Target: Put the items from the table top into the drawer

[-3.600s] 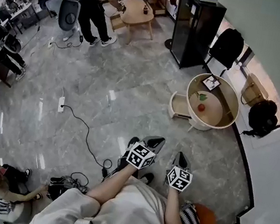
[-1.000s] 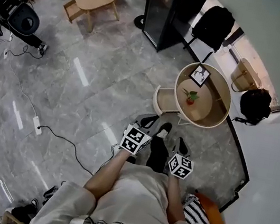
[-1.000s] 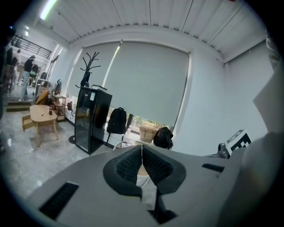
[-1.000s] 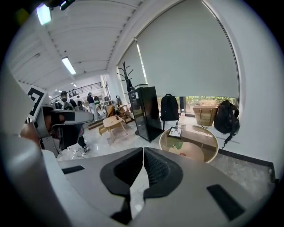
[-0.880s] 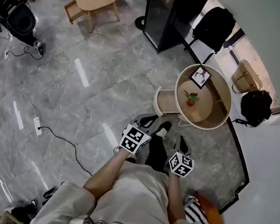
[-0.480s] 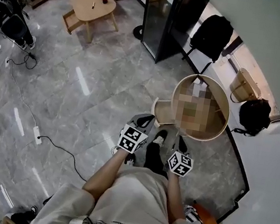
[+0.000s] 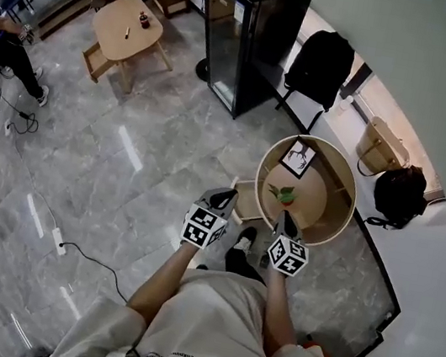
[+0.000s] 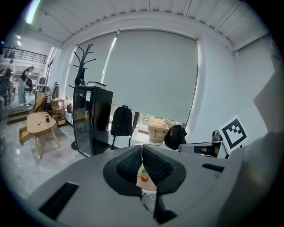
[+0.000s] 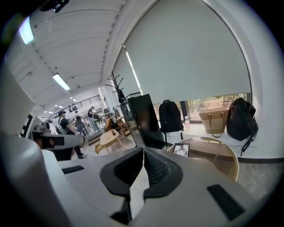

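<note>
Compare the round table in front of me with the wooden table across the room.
The round table has a raised rim and an open drawer; the wooden table is flat-topped on bare legs. The round table holds a plant and a picture frame; the wooden table, a small bottle. Both have light wooden tops.

Person wore a pale short-sleeved T-shirt with small dark lettering. The left gripper and right gripper were grey, with black ribbed pads and black-and-white marker cubes.
</note>
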